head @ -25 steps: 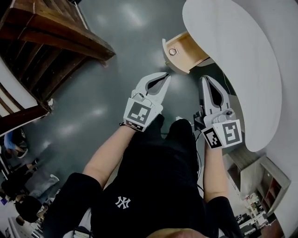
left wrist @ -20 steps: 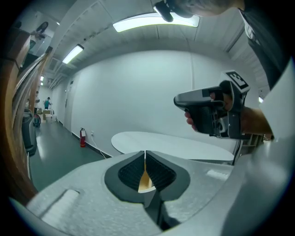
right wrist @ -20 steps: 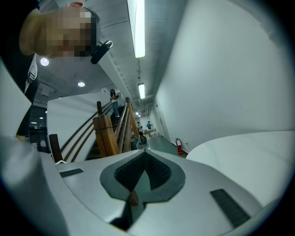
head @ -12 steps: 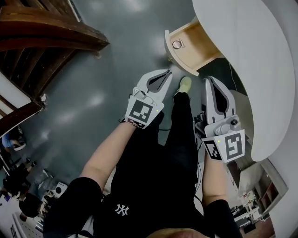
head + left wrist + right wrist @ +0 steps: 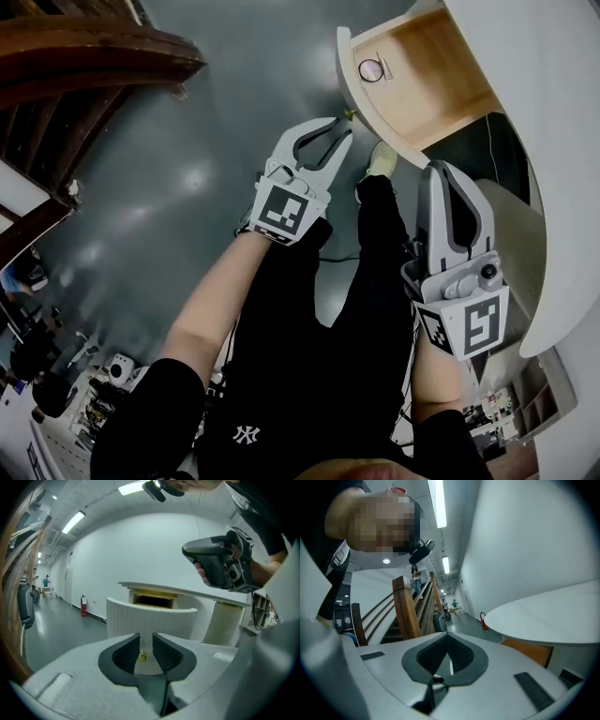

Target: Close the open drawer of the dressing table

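Both grippers are sitting lower and nearer the open drawer [image 5: 427, 80] than a second ago. The left gripper [image 5: 339, 131] is parting its jaws, only narrowly so far, and the drawer's small gold knob [image 5: 143, 656] is showing in the gap, apparently untouched. The right gripper [image 5: 441, 173] is hanging beside the drawer, tips together on nothing (a round object [image 5: 373, 68] is lying inside the drawer). Nothing is closing yet — the drawer is standing fully out of the dressing table [image 5: 534, 112], so the whole push is remaining.
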`<state>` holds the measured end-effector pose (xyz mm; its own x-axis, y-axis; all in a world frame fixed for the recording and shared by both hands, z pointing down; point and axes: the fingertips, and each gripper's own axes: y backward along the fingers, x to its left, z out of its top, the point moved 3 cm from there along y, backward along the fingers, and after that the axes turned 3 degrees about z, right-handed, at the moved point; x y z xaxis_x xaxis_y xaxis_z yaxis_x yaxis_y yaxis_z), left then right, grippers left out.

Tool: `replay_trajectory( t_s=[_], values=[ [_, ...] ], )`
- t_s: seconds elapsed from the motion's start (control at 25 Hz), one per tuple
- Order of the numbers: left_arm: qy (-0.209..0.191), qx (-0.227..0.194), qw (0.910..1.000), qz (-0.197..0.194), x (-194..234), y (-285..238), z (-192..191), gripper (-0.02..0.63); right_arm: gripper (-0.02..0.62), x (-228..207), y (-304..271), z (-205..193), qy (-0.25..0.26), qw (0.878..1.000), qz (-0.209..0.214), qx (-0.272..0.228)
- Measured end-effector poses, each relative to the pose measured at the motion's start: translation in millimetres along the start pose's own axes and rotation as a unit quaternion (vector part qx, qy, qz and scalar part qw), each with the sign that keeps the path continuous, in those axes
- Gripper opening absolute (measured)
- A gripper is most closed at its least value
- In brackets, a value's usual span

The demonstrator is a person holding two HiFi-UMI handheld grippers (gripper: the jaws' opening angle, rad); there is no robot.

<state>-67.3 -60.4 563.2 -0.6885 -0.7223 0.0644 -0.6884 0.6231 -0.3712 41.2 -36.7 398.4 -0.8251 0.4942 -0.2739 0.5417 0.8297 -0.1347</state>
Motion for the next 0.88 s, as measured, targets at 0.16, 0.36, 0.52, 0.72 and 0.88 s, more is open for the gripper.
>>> replay_trajectory(
  t_s=[0.16,0.36,0.52,0.72,0.88],
  values=[
    [-0.012,0.013,0.9998,-0.01,6.8,-20.2,-33.8,0.1,0.015,-8.9,-7.3,-22.5,-0.001,1.0,0.002,0.007],
    [-0.019,0.023,0.9993,-0.024,8.8,-37.0,-55.2,0.114,0.015,-13.2,-6.9,-36.3,-0.004,1.0,0.003,0.014],
    [-0.024,0.026,0.9988,-0.033,7.7,-45.3,-56.9,0.114,0.015,-16.7,-3.2,-36.7,-0.005,1.0,0.001,0.015],
    [-0.021,0.026,0.9989,-0.033,10.1,-46.6,-57.2,0.114,0.015,-19.8,-0.3,-39.1,-0.009,1.0,-0.008,0.017],
    [-0.017,0.029,0.999,-0.03,10.2,-56.0,-54.2,0.113,0.015,-23.6,1.9,-41.0,-0.012,1.0,-0.015,0.02]
  ],
)
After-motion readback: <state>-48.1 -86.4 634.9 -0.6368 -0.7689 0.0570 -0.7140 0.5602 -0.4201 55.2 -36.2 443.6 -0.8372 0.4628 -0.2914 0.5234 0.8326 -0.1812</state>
